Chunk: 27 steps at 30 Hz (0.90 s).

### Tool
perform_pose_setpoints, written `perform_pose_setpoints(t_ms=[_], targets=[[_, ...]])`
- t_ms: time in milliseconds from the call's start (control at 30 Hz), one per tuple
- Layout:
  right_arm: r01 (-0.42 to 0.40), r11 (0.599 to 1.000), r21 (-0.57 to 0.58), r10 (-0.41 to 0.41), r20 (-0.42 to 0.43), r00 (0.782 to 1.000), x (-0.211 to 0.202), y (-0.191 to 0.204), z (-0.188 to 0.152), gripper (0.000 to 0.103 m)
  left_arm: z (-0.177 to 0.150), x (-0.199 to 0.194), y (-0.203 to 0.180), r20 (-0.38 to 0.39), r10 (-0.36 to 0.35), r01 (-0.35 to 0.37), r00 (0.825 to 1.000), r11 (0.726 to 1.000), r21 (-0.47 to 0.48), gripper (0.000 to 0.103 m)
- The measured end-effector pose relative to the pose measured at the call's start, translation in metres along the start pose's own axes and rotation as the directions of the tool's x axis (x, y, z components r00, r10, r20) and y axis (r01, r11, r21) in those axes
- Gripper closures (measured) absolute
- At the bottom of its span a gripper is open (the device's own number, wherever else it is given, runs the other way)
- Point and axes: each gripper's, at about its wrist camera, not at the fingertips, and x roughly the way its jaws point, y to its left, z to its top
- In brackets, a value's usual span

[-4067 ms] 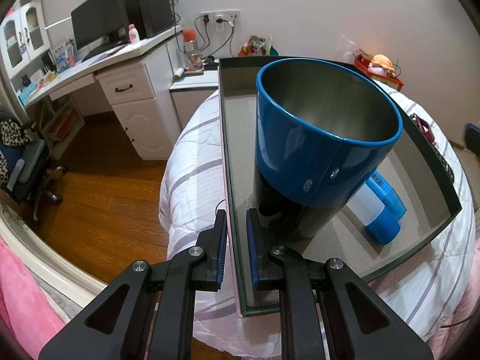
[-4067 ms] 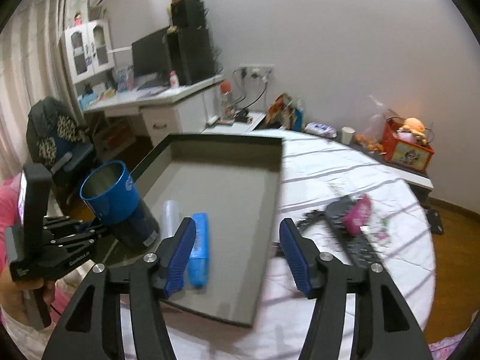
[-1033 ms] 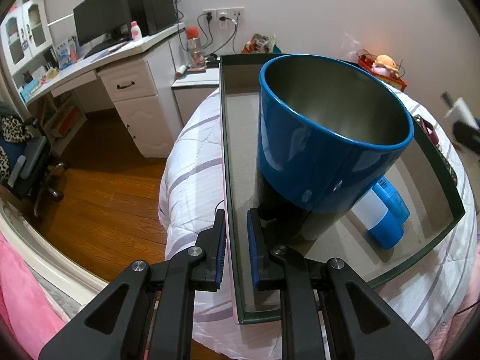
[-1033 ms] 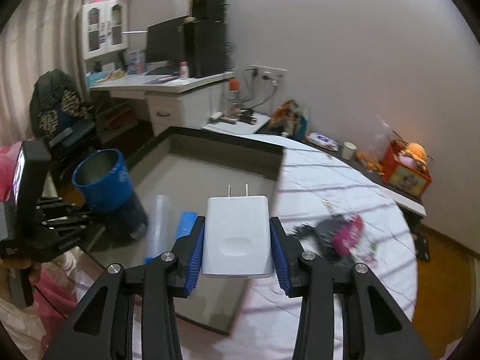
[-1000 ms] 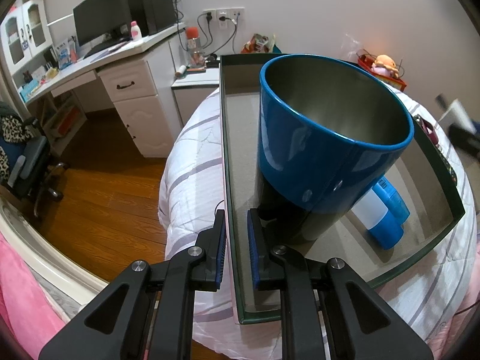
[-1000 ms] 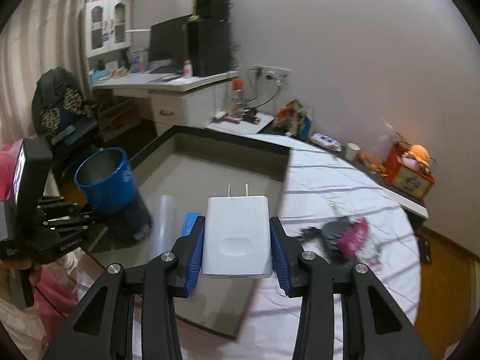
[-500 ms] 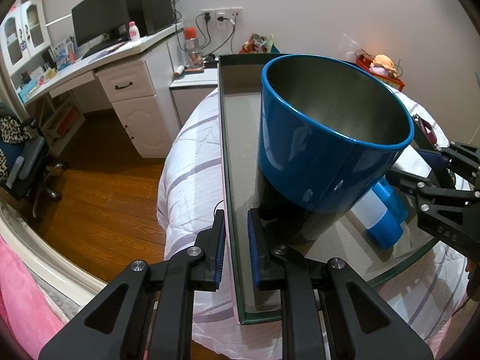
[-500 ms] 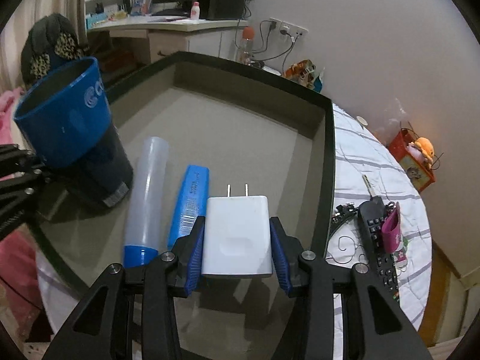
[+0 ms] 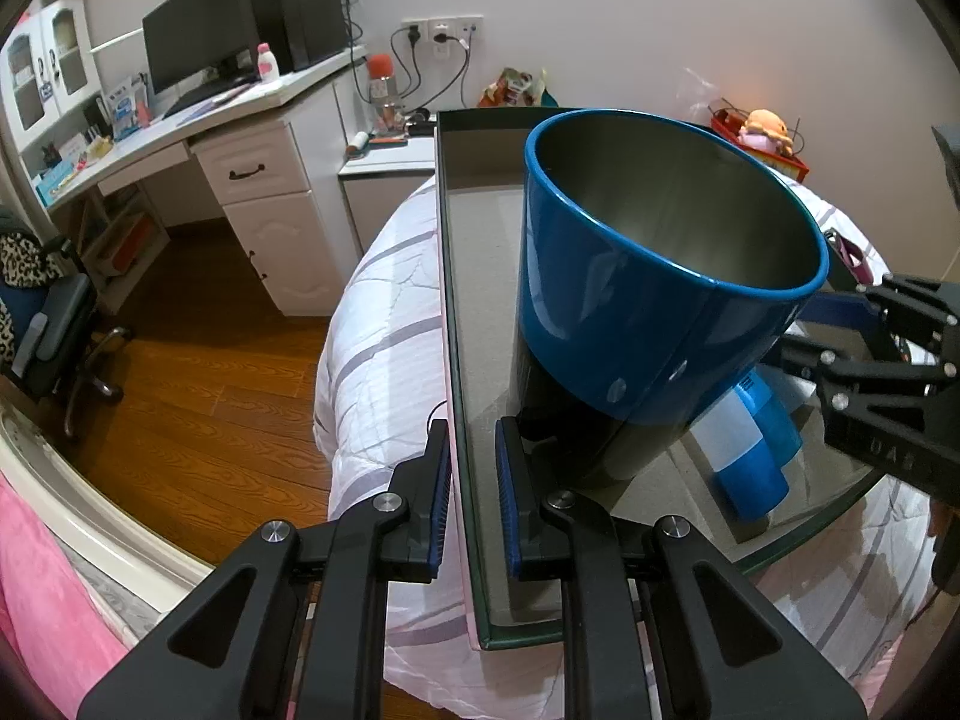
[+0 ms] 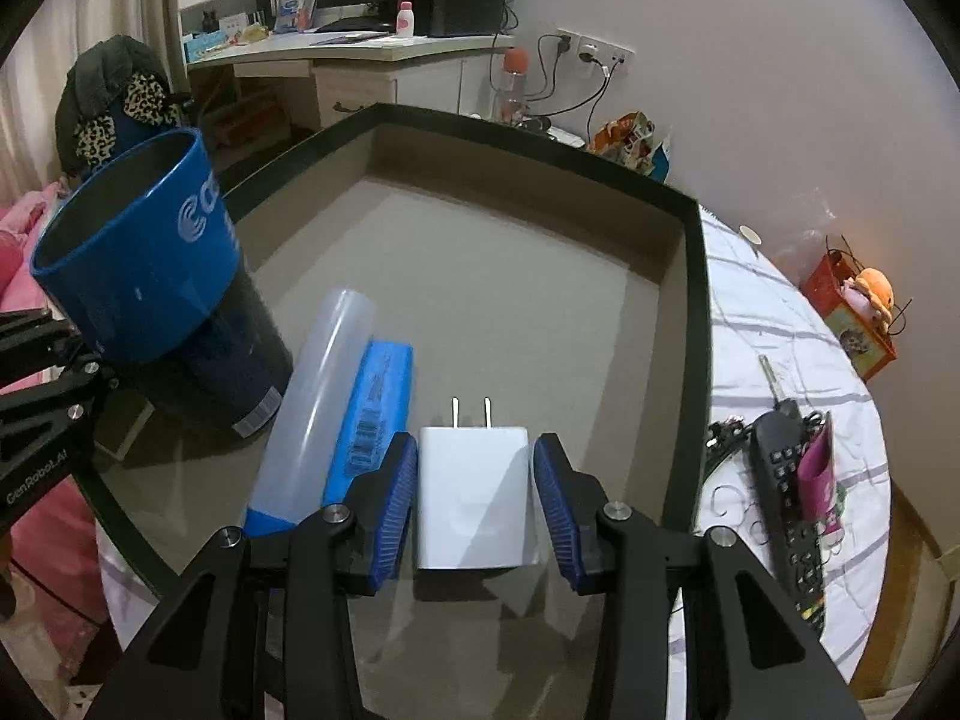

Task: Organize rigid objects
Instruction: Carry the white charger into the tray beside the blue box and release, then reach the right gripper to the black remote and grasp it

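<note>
A dark-rimmed tray [image 10: 540, 150] lies on a striped bed cover. My left gripper [image 9: 473, 504] is shut on the tray's near side wall [image 9: 447, 276]. Inside, close to those fingers, stands a blue and black cup [image 9: 630, 300] [image 10: 144, 276]. A clear tube with a blue cap [image 10: 318, 402] and a blue box [image 10: 375, 414] lie beside it. My right gripper [image 10: 474, 462] is shut on a white plug charger [image 10: 471, 516], prongs pointing away, low over the tray floor just right of the blue box. In the left wrist view the right gripper [image 9: 870, 396] shows behind the cup.
On the striped cover [image 9: 384, 312] right of the tray lie a black remote [image 10: 786, 480], a pink item [image 10: 819, 468] and keys [image 10: 774, 384]. A white desk with a monitor [image 9: 198, 54] and a chair [image 9: 48, 324] stand to the left. A red toy box [image 10: 858, 312] is at the far right.
My right gripper has come down with the charger from above the tray's edge to low over its floor beside the blue box. The left gripper has stayed on the tray wall.
</note>
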Motion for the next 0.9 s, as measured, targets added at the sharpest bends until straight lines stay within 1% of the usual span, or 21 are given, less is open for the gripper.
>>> perform_pose_setpoints(t_ms=[233,700,800,900], targets=[[0.001,1.0,-0.003,0.0,0.003,1.0,-0.001,-0.001,0.004,0.061,0.0,0.0,0.0,-0.001,0.001,-0.001,1.0,1.0,0.002,0.09],[0.1,0.994,-0.034,-0.1,0.013,0.995,-0.006,0.002,0.005,0.061,-0.001,0.002,-0.001,-0.002,-0.002,0.002,1.0,1.0,-0.001,0.09],[0.108,0.994,-0.036,-0.107,0.019,0.994,-0.008,0.001,0.004,0.061,-0.001,0.003,-0.001,-0.003,0.0,0.0,1.0,1.0,-0.002,0.09],[0.098,0.995,-0.028,-0.097,0.038,0.995,-0.013,-0.002,0.003,0.061,-0.002,0.003,-0.001,-0.003,0.001,-0.001,1.0,1.0,0.0,0.09]])
